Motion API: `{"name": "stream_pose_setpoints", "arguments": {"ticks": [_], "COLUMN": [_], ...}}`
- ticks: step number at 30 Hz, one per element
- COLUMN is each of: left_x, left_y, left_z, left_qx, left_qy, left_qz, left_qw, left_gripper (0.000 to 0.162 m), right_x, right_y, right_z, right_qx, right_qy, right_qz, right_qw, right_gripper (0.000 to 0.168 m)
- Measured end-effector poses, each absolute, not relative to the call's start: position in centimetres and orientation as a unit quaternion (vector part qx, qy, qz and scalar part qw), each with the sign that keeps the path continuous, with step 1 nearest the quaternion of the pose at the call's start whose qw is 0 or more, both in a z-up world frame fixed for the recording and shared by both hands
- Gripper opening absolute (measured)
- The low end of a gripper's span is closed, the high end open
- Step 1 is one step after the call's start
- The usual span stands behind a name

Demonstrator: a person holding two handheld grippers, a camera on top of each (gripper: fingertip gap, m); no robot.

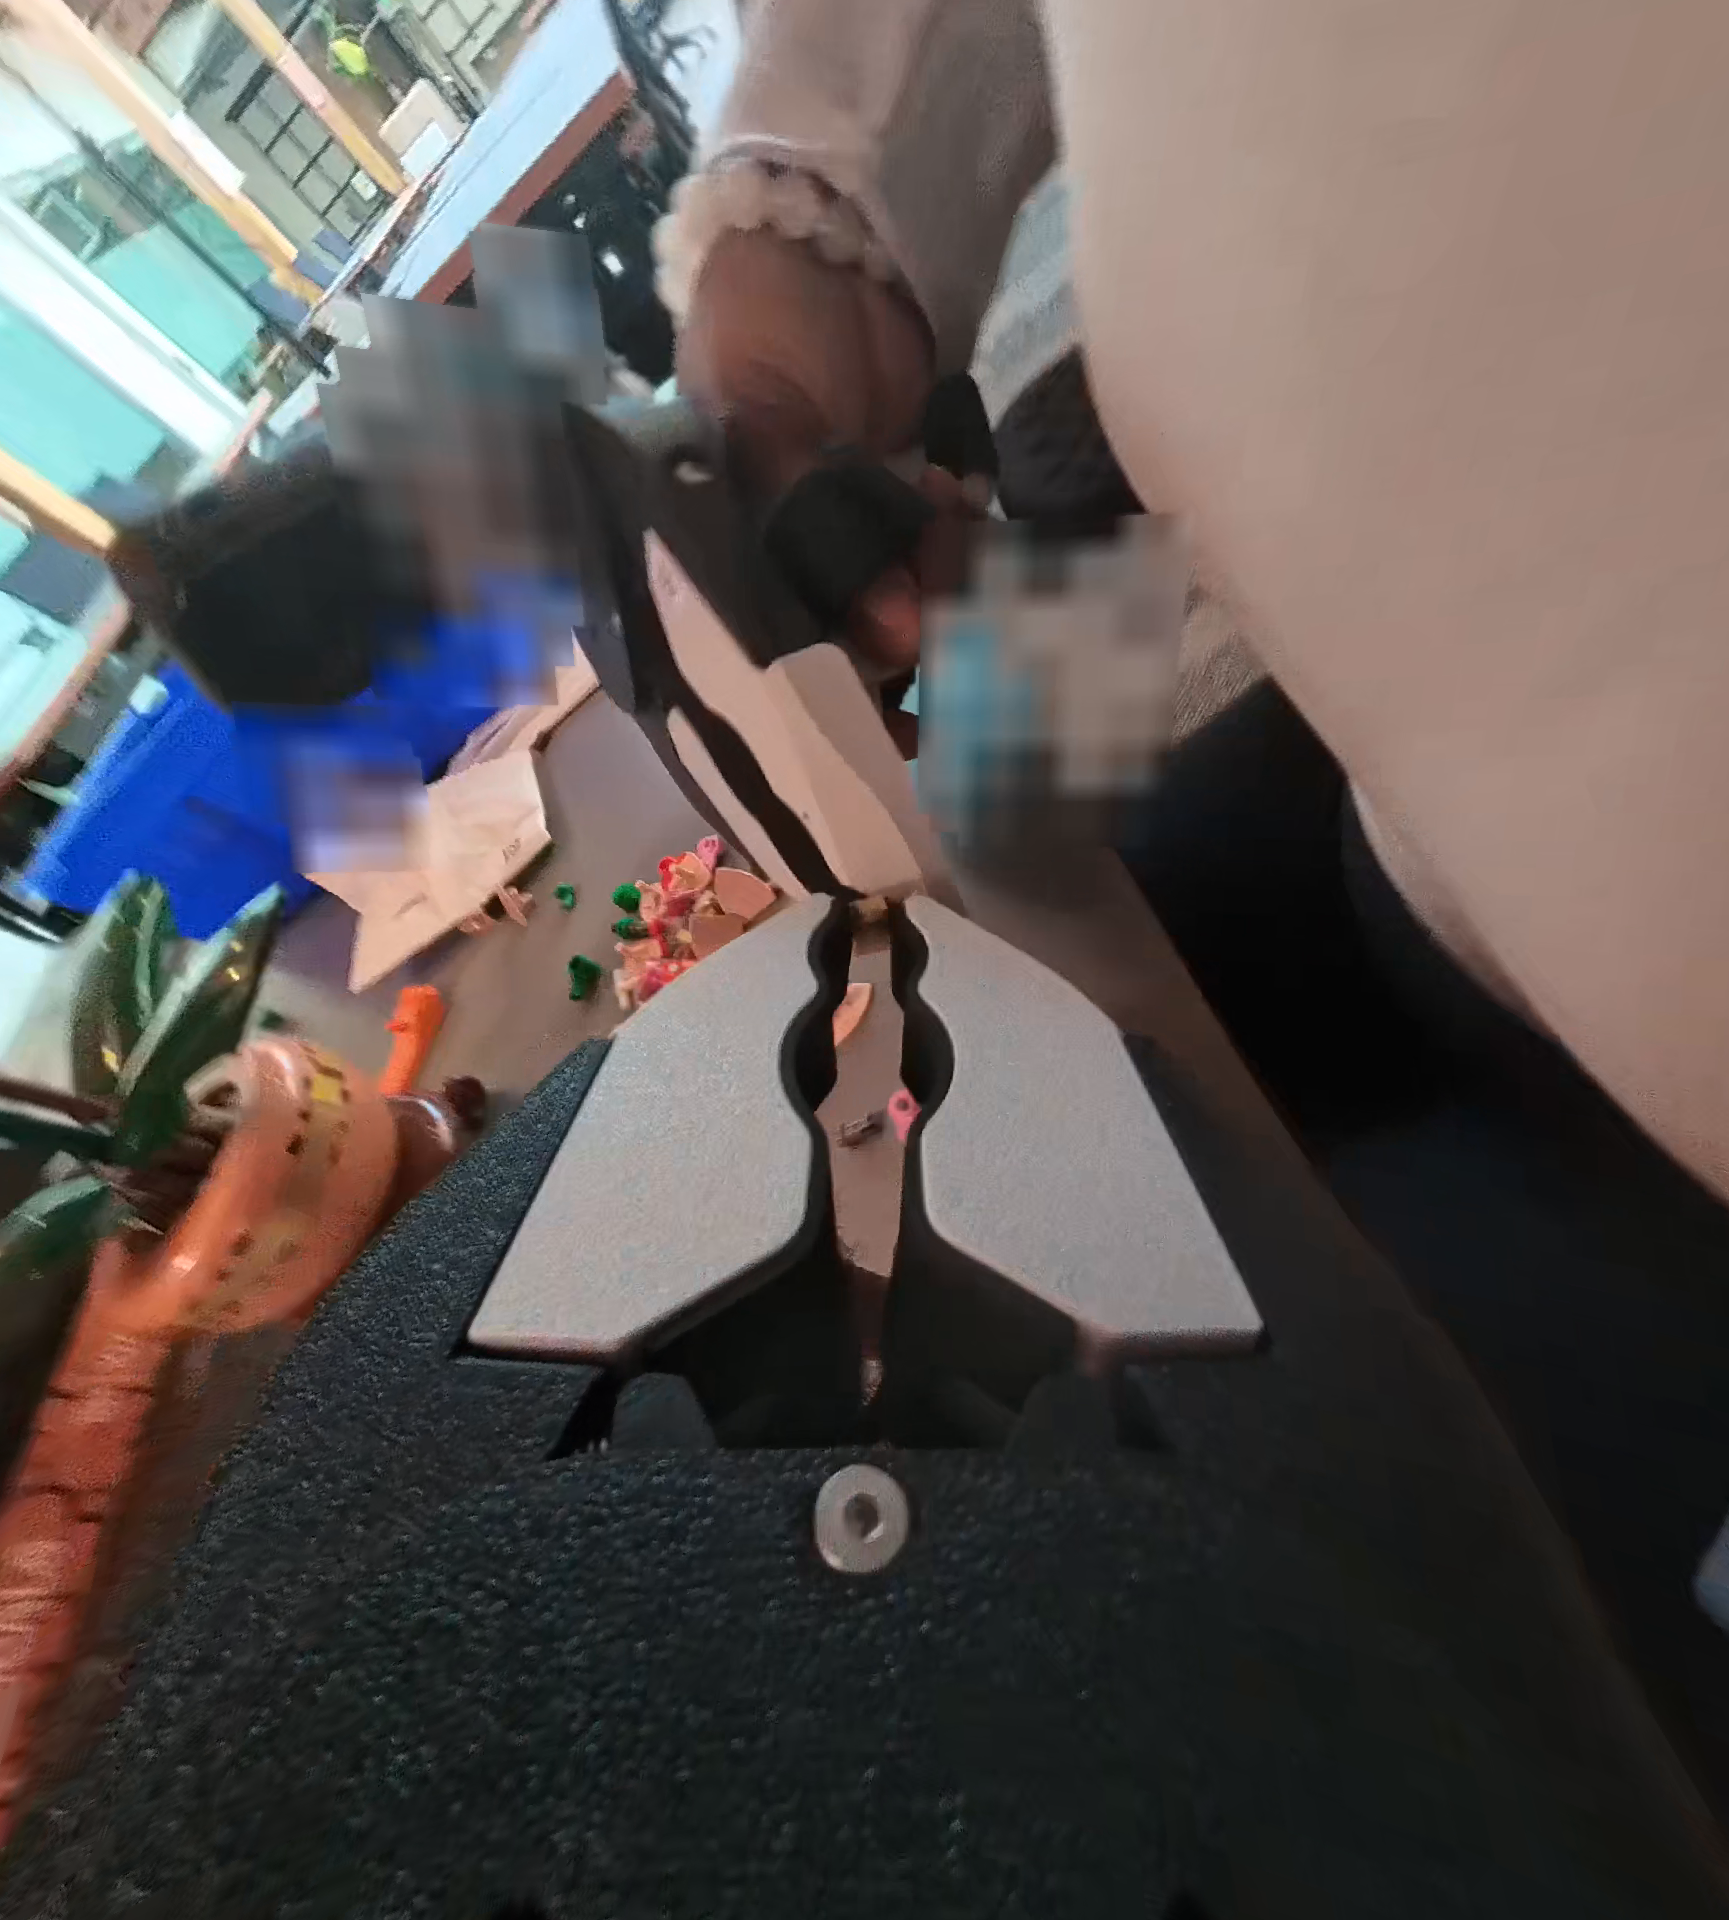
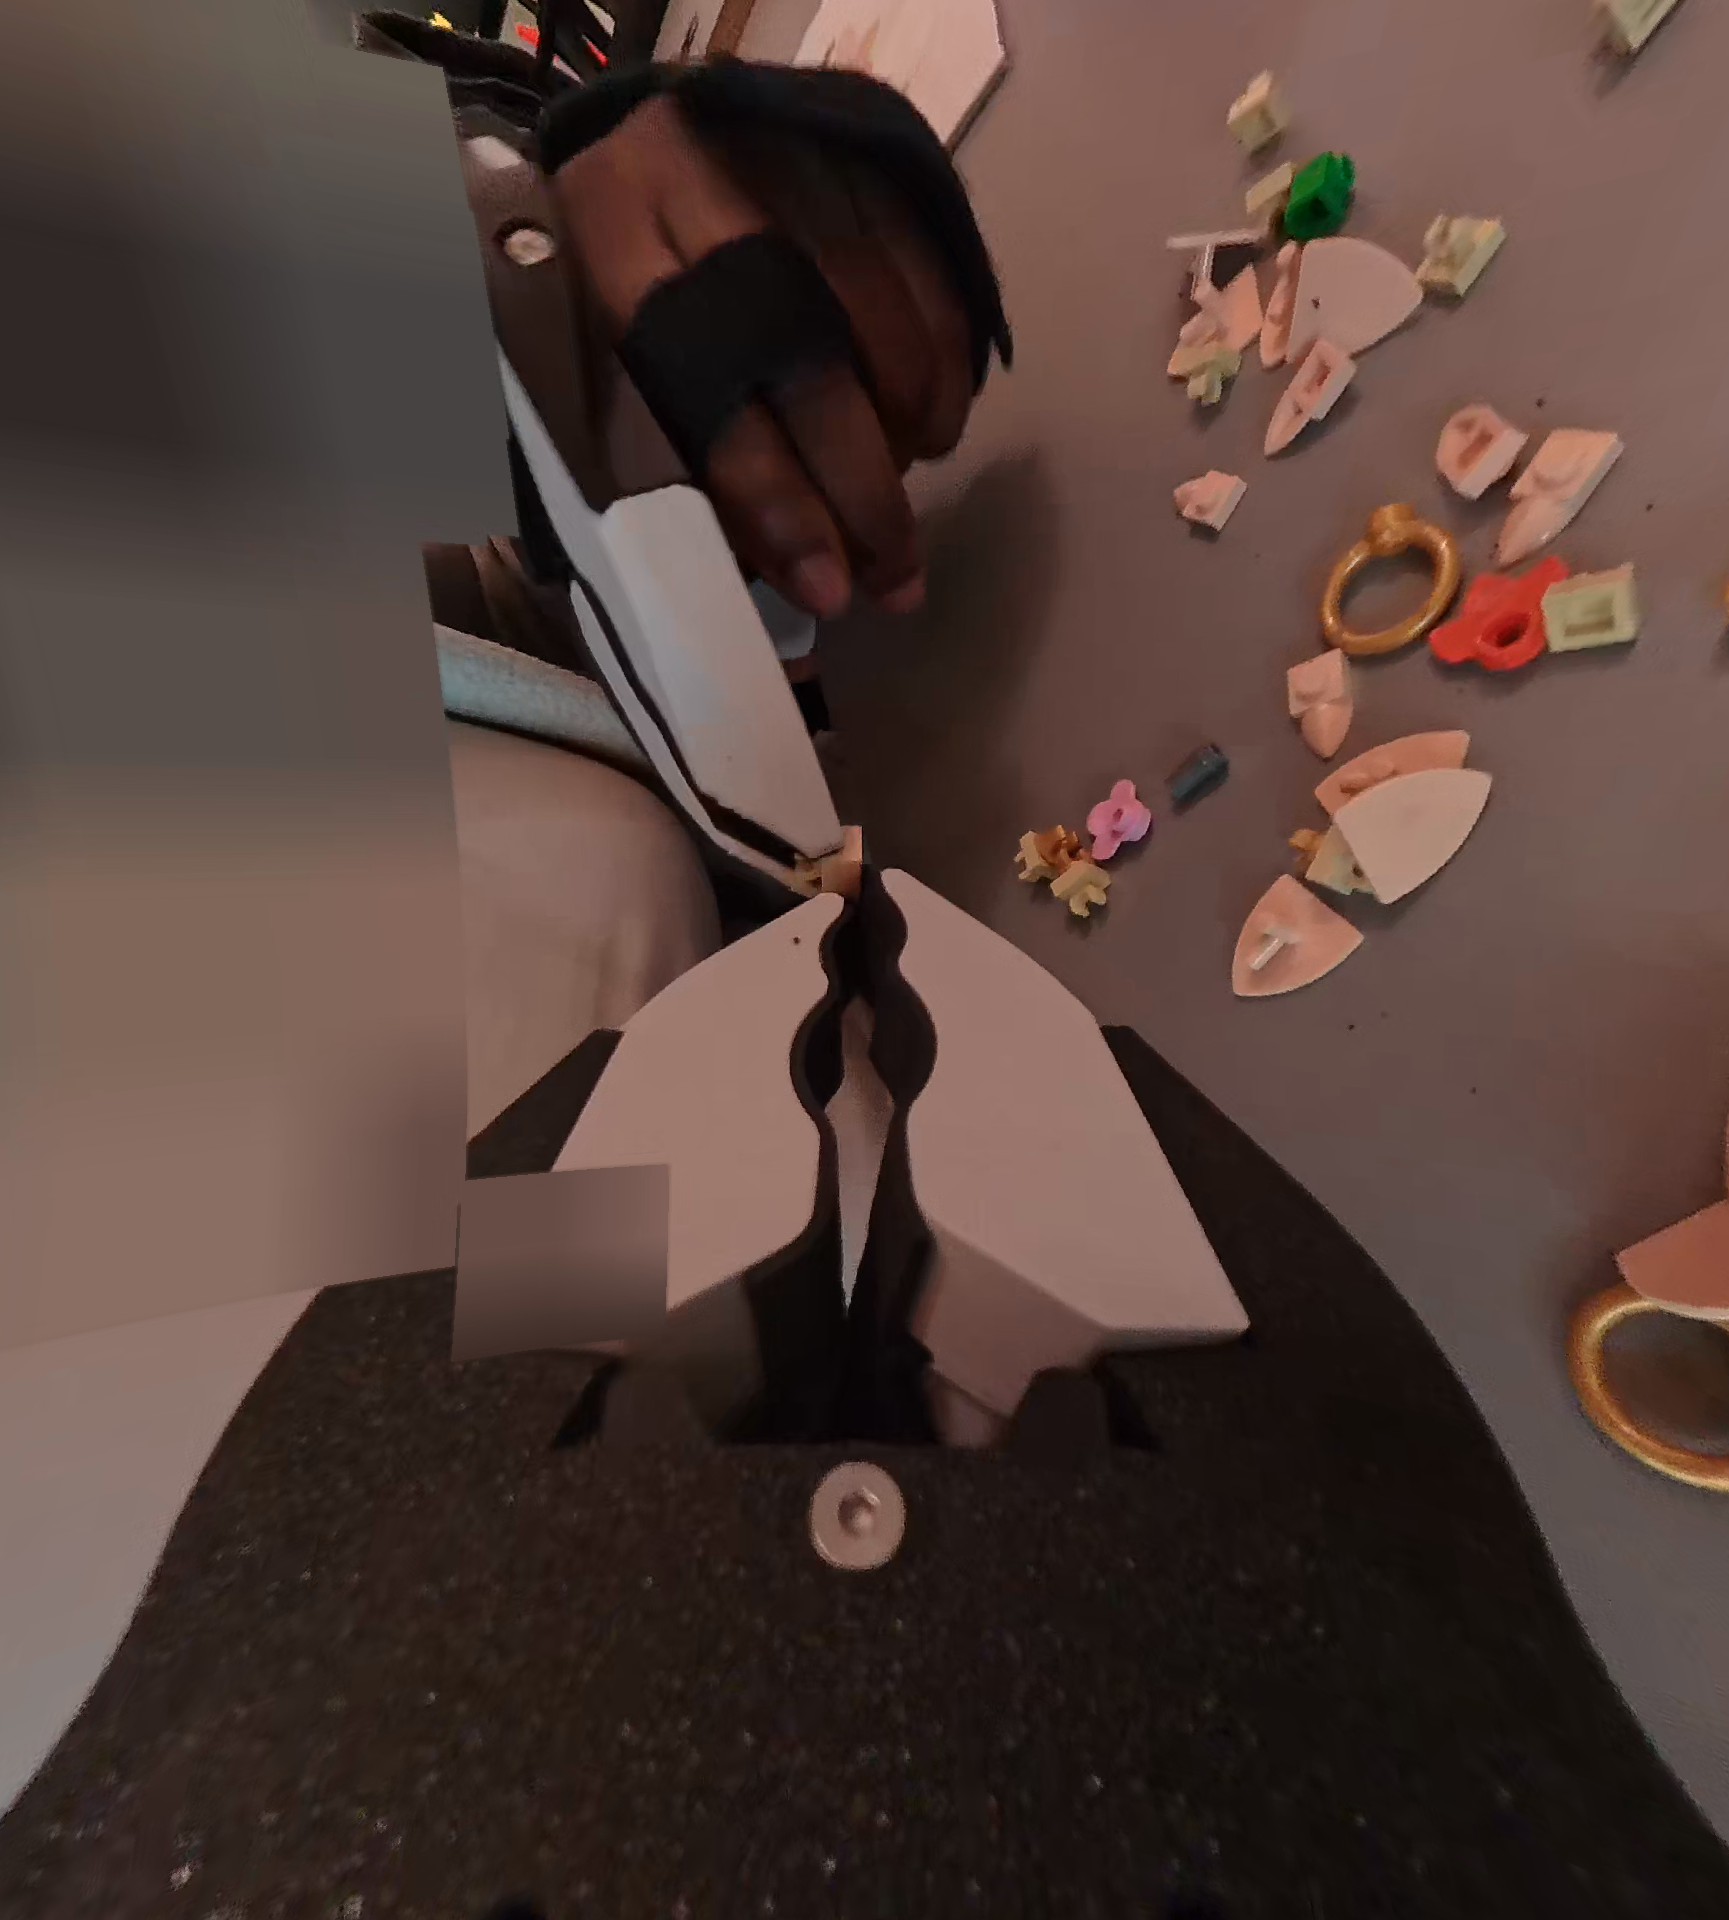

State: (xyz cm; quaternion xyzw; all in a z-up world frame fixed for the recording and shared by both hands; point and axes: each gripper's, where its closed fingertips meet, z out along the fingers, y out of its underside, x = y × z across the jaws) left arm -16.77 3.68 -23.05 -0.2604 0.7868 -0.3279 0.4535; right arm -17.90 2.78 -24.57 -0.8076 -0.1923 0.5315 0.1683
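Left claw (image 2: 818,862) pinching a tiny tan toy piece (image 2: 832,868) above the grey tabletop (image 2: 1099,644), right claw (image 2: 865,914) nearly closed, tips touching that piece, pink petal parts (image 2: 1348,301) and gold rings (image 2: 1390,592) lying scattered nearby

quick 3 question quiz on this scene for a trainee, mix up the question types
1. True or false: a gold ring lies on the table next to a red piece.
2. The small flower piece lying on the table is: A pink, B blue, C black.
3. Fill in the colour: the small piece pinched at the tips of the left gripper is ___.
Key: 1 true; 2 A; 3 tan.
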Motion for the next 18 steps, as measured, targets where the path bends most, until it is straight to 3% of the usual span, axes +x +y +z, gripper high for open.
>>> {"name": "stream_pose_setpoints", "arguments": {"ticks": [1, 12, 14, 18], "left_x": [-16.7, -16.1, -15.9, -16.7], "left_y": [3.8, 4.0, 5.6, 8.0], "left_z": [-23.0, -19.2, -21.0, -20.5], "left_qx": [-0.285, -0.436, -0.436, -0.474], "left_qy": [0.771, 0.595, 0.644, 0.594], "left_qz": [-0.355, -0.569, -0.468, -0.485], "left_qw": [0.445, 0.363, 0.421, 0.433], "left_gripper": [0.006, 0.003, 0.004, 0.004], "right_x": [-17.9, -16.7, -16.6, -15.7], "right_y": [2.9, 5.5, 6.2, 6.6], "right_z": [-24.6, -24.7, -23.5, -23.9], "right_qx": [-0.809, -0.825, -0.821, -0.825], "right_qy": [-0.202, -0.329, -0.29, -0.266], "right_qz": [0.521, 0.292, 0.319, 0.328], "right_qw": [0.182, 0.355, 0.373, 0.375], "right_gripper": [0.0, 0.0, 0.0, 0.0]}}
